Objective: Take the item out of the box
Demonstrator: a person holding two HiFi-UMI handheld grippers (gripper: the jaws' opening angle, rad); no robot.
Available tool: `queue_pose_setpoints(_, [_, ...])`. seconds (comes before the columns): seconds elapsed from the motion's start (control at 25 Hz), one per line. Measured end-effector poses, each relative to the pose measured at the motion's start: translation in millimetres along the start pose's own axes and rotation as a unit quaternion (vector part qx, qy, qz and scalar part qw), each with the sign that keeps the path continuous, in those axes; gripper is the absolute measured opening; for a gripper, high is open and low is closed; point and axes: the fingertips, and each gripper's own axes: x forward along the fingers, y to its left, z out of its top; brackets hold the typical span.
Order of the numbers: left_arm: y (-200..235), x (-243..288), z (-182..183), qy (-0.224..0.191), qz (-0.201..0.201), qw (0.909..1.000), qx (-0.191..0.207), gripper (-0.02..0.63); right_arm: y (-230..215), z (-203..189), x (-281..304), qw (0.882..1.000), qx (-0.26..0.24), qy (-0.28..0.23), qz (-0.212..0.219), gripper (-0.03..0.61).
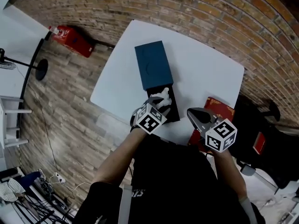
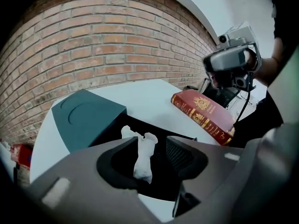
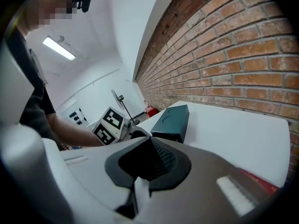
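Observation:
A teal box [image 1: 152,64] [image 2: 86,118] lies on the white table [image 1: 201,64], its black inner tray [image 1: 174,110] [image 2: 159,176] slid out toward me. A crumpled white item [image 1: 162,97] [image 2: 142,160] stands upright in the tray. My left gripper [image 1: 159,101] [image 2: 152,143] hangs over the tray, open, with the item between its jaws close to the left one and a clear gap to the right one. My right gripper [image 1: 195,113] [image 3: 148,141] is held above the table's near right corner beside a red book [image 1: 219,108] [image 2: 203,111], jaws together and empty.
A brick wall runs behind the table. On the floor at the far left lies a red fire extinguisher [image 1: 70,38], with a fan stand [image 1: 39,69] nearby. A black chair [image 1: 266,129] stands right of the table. Cables and clutter fill the lower left floor.

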Motion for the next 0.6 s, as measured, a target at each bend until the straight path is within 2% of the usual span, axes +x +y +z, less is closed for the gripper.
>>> queue_pose_setpoints(0.28, [5, 25, -13, 0.056, -0.014, 0.998, 0.026, 0.202, -10, 3, -4, 1.0, 0.013, -0.006, -0.007, 0.0])
queue_pose_setpoints(0.6, [2, 45, -25, 0.114, -0.026, 0.9909, 0.068, 0.199, -20, 10, -13, 0.999, 0.026, -0.026, -0.013, 0.0])
